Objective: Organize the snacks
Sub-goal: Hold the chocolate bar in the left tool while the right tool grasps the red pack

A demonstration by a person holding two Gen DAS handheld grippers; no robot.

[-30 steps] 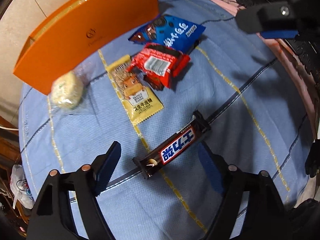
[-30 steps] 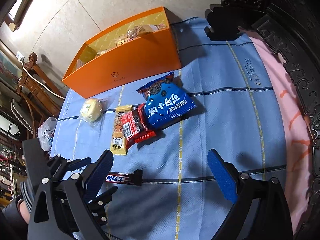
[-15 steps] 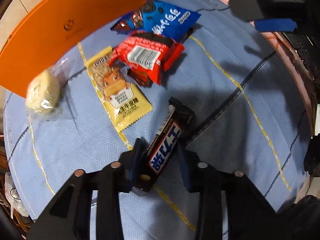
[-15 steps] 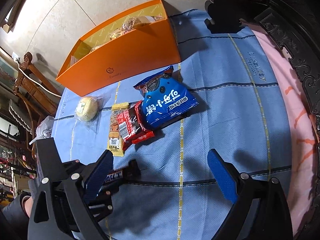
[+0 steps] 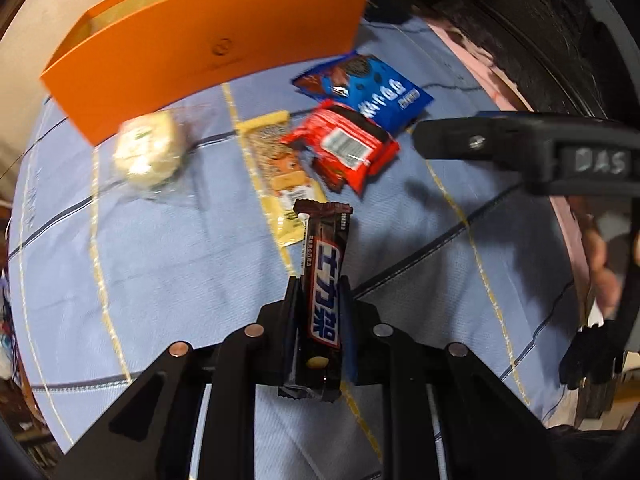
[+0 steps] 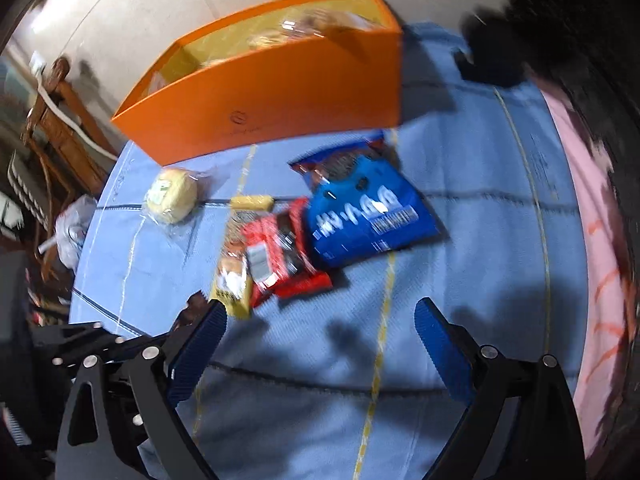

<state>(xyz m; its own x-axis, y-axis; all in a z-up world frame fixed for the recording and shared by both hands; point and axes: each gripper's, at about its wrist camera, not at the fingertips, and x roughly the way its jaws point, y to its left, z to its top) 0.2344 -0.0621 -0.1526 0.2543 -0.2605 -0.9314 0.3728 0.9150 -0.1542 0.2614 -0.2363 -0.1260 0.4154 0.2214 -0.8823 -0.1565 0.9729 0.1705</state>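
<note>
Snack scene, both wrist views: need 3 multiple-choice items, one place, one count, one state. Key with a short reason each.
1. Where does the red packet lie?
A. inside the orange box
B. on the yellow packet, beside the blue bag
C. alone at the cloth's near edge

2. How many snacks lie loose on the blue cloth, not counting the held bar?
A. two
B. four
C. six

3. What state are the left tongs in?
A. shut on the chocolate bar
B. wide open over the cloth
C. shut on nothing

Key: 1 B, the red packet overlaps the yellow packet with the blue bag against its other side. 2 B, round wrapped bun, yellow packet, red packet, blue bag. 3 A, the pads press both sides of the chocolate bar, which sticks out past them.
</note>
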